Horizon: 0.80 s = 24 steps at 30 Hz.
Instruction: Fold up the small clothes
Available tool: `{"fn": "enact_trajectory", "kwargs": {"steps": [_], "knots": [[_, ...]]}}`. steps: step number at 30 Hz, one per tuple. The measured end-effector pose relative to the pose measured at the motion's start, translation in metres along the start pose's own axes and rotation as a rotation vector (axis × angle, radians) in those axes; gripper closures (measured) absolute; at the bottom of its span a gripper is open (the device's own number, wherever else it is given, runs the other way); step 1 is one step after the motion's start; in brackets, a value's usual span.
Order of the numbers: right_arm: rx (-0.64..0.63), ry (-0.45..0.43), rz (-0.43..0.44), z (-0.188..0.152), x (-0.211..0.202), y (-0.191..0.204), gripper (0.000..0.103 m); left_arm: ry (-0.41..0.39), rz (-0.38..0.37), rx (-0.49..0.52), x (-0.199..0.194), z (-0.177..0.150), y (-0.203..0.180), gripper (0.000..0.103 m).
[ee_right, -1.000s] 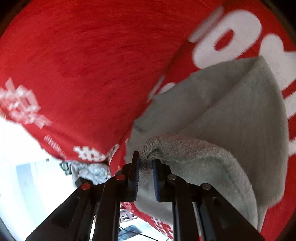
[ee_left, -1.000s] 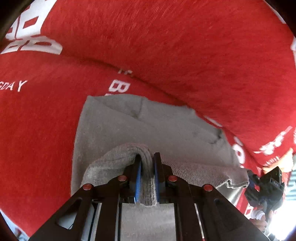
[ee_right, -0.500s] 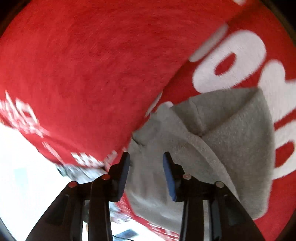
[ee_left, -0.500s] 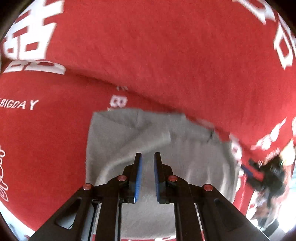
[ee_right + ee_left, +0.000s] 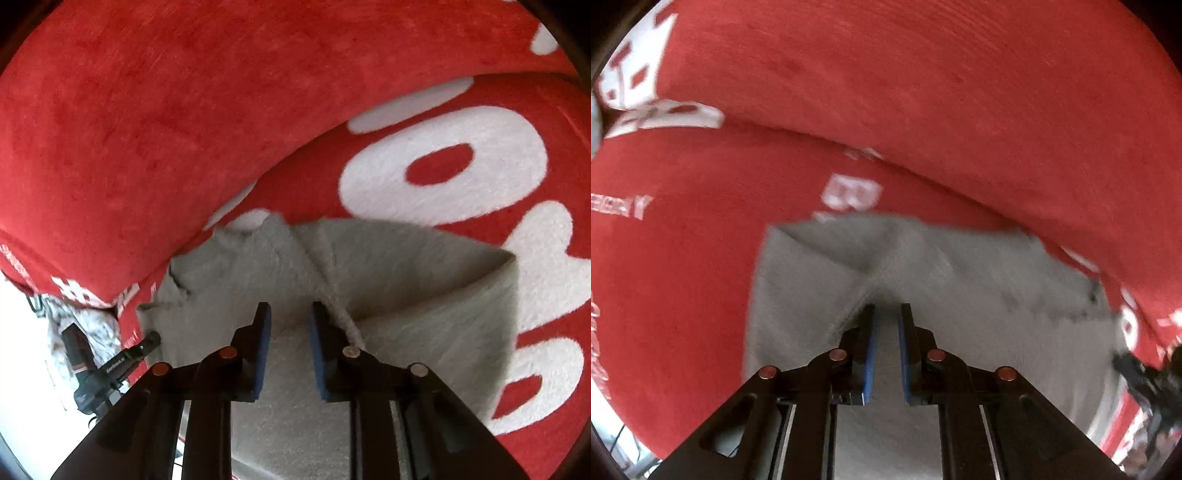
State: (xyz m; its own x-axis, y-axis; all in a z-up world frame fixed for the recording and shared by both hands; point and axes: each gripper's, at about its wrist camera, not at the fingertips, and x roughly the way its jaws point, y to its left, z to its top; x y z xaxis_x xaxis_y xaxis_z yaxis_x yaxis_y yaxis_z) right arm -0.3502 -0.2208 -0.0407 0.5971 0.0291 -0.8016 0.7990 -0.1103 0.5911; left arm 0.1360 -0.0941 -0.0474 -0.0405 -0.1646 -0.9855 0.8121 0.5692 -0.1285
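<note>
A small grey knit garment [image 5: 979, 295] [image 5: 424, 295] lies folded on a red blanket, with a soft ridge running across it. My left gripper [image 5: 886, 308] points straight down with its tips against the grey fabric. Its blue pads stand a narrow slit apart, and no fold wraps over them. My right gripper [image 5: 290, 308] hovers low over the same garment. Its jaws are apart and closing, with flat grey cloth below the gap and the ridge brushing the right finger [image 5: 325, 325]. The left gripper [image 5: 152, 338] also shows side on at the garment's left corner.
The red blanket [image 5: 923, 92] [image 5: 147, 129] with large white lettering covers a cushioned surface, and a raised roll of it stands behind the garment. At the lower left, past the blanket's edge, a white patterned cloth [image 5: 74, 325] and a bright floor show.
A second ago both grippers pinched a raised fold of the grey garment. Both have let go, and the garment now lies flatter. The right jaws spread wide, then narrowed. Both grippers sank back toward the cloth.
</note>
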Motion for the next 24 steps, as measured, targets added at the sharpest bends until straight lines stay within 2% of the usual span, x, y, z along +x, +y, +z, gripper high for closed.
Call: {"fn": "enact_trajectory", "kwargs": {"steps": [4,5,8,12,17,18,19,20,21,22,24], "knots": [[0.010,-0.025,-0.001,0.001,-0.008,-0.006,0.078,-0.018,0.126,-0.033,-0.006,0.011,0.016,0.090],[0.013,-0.034,-0.010,0.000,-0.011,-0.006,0.078,-0.010,0.129,-0.042,-0.007,0.011,0.021,0.090],[0.034,-0.046,-0.001,-0.003,-0.027,-0.015,0.073,0.014,0.087,-0.033,-0.014,0.000,0.027,0.090],[0.057,-0.064,0.021,-0.021,-0.045,-0.017,0.053,0.022,0.067,0.033,-0.031,-0.027,0.028,0.090],[0.115,-0.072,0.033,-0.069,-0.061,-0.022,0.052,0.069,-0.004,0.089,-0.045,-0.058,0.039,0.090],[0.130,-0.077,0.026,-0.083,-0.062,-0.022,0.052,0.080,-0.014,0.103,-0.046,-0.065,0.041,0.079],[0.144,-0.085,0.016,-0.094,-0.065,-0.023,0.052,0.090,-0.022,0.111,-0.047,-0.072,0.042,0.031],[0.158,-0.096,0.005,-0.104,-0.069,-0.025,0.052,0.089,-0.018,0.116,-0.051,-0.078,0.044,0.008],[0.171,-0.109,-0.008,-0.116,-0.069,-0.023,0.050,0.063,-0.001,0.130,-0.056,-0.084,0.044,0.001],[0.189,-0.129,-0.034,-0.130,-0.074,-0.026,0.049,0.044,0.012,0.166,-0.061,-0.089,0.045,0.001],[0.202,-0.154,-0.086,-0.147,-0.078,-0.029,0.049,0.064,0.019,0.208,-0.056,-0.093,0.047,0.001]]}}
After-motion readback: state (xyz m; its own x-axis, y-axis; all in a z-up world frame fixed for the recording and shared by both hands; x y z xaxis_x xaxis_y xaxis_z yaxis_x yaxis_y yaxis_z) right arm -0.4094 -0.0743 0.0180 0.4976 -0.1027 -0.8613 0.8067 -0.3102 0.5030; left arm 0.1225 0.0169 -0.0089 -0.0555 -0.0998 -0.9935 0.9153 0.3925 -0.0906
